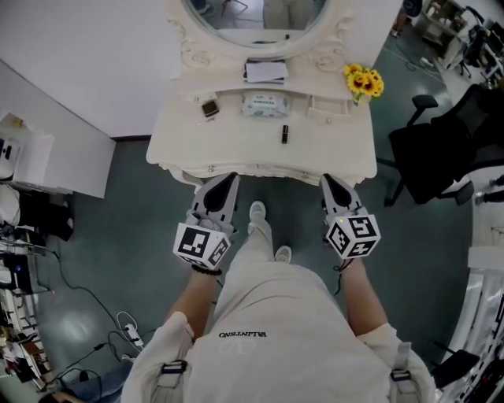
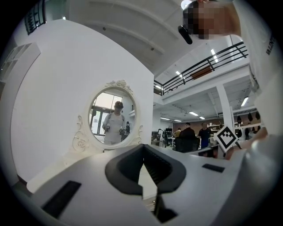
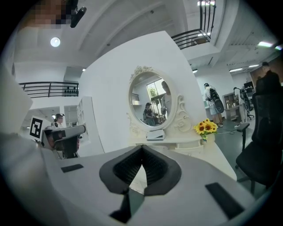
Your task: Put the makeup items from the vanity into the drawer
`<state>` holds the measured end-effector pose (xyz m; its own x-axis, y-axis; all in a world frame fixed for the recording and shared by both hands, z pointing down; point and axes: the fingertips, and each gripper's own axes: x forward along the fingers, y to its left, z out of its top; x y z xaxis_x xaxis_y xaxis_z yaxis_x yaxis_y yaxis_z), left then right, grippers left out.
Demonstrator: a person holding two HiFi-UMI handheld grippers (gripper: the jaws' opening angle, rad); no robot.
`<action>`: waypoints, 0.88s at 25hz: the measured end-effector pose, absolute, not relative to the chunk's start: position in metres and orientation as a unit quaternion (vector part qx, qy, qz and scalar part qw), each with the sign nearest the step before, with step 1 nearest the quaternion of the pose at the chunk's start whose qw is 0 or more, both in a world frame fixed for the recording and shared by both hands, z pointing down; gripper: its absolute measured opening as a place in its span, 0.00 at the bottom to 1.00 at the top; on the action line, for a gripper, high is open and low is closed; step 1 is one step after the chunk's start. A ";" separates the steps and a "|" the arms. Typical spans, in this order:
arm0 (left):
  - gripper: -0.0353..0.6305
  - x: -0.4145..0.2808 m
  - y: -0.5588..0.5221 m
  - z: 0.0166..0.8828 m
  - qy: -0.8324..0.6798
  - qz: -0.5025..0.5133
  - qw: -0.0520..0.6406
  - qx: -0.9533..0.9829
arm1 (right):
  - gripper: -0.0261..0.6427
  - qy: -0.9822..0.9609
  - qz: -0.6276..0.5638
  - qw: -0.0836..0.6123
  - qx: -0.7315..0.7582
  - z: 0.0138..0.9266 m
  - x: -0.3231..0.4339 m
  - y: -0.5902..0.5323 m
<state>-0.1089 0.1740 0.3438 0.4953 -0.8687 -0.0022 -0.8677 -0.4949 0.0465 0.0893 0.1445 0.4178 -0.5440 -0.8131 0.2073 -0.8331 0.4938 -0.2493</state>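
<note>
On the cream vanity [image 1: 331, 149], under an oval mirror [image 1: 260, 20], lie a small dark compact [image 1: 209, 108], a pale green packet [image 1: 266, 105] and a black lipstick tube [image 1: 284, 134]. A white box [image 1: 265, 71] sits on the shelf below the mirror. The vanity's front drawer [image 1: 260, 170] is closed. My left gripper [image 1: 229, 179] [image 2: 143, 148] and right gripper [image 1: 327, 181] [image 3: 142, 148] hover side by side just in front of the vanity's front edge. Both are shut and hold nothing. Their tips point at the vanity, apart from every item.
Yellow sunflowers [image 1: 364, 81] stand at the vanity's back right corner, next to a small closed top drawer [image 1: 329, 106]. A black office chair [image 1: 441, 149] is to the right, a white cabinet [image 1: 47, 157] to the left. Cables [image 1: 126, 327] lie on the floor.
</note>
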 end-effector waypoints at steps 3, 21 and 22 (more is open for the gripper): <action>0.06 -0.110 0.155 0.349 -0.496 -0.014 0.021 0.868 | 0.05 -0.861 0.161 0.035 0.480 0.422 0.087 0.130; 0.06 -0.115 -0.015 0.390 -0.437 0.016 0.073 0.896 | 0.05 -0.840 0.207 0.092 0.493 0.462 0.042 -0.014; 0.06 -0.115 -0.022 0.397 -0.434 0.022 0.081 0.897 | 0.05 -0.840 0.211 0.098 0.491 0.465 0.036 -0.022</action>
<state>-0.1153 -0.0219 0.3974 0.6226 -0.7749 0.1092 -0.7819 -0.6104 0.1265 0.0362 -0.0216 0.4649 -0.4992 -0.7830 0.3711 -0.8654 0.4298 -0.2575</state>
